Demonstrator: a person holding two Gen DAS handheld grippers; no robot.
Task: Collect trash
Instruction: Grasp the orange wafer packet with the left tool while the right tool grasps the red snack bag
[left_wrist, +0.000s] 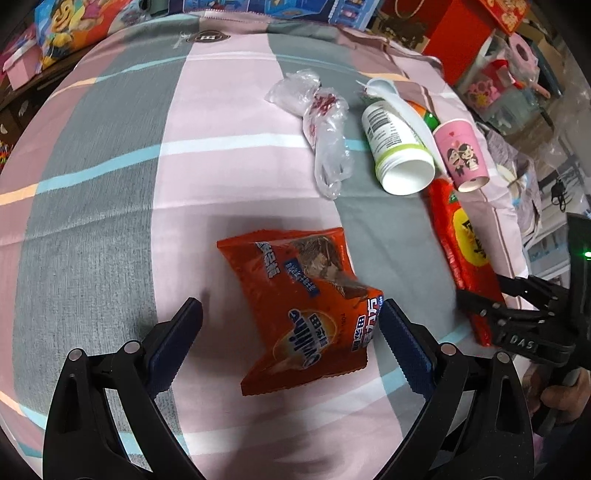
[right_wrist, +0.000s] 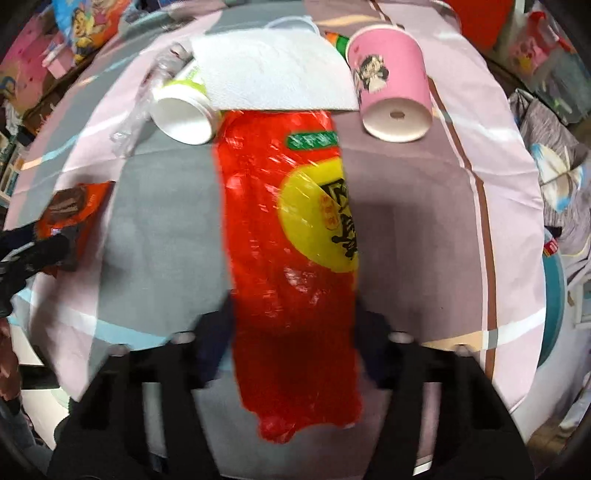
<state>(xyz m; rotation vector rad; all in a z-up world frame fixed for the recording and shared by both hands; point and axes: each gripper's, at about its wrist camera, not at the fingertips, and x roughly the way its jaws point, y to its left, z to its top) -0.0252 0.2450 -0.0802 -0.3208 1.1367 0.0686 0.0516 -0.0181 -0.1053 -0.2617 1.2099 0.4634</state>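
- My left hand-held gripper (left_wrist: 290, 325) is spread wide over the bed (left_wrist: 110, 229), with the orange snack packet (left_wrist: 303, 306) lying between its fingers; the right finger looks to be touching the packet's edge, the left one stands apart.
- My right hand-held gripper (right_wrist: 291, 332) straddles the near end of the red plastic bag (right_wrist: 291, 258). Its view is blurred, and I cannot tell whether the fingers are only flanking the bag or already pressing on it.
- Remaining trash lies further up the bedsheet: a crumpled clear plastic bag (left_wrist: 323, 136), a tipped white jar (left_wrist: 400, 151) with its mouth open, a pink paper cup (left_wrist: 461, 155) on its side and a white paper napkin (right_wrist: 273, 77) behind them. An orange-and-green item is mostly hidden behind the cup and I cannot identify it.
- No bin or collection bag is in view, so in my judgement the task is at an early stage.
- Risk — the snack packet is puffy and glossy; closing off-centre could squirt it sideways or catch only one corner.
- Risk — the red bag is thin film; a pinch could gather bedsheet with it, or the film could slide out on lifting.
- Risk — the red bag's far end lies just beside the jar and the cup; dragging it could roll them away.
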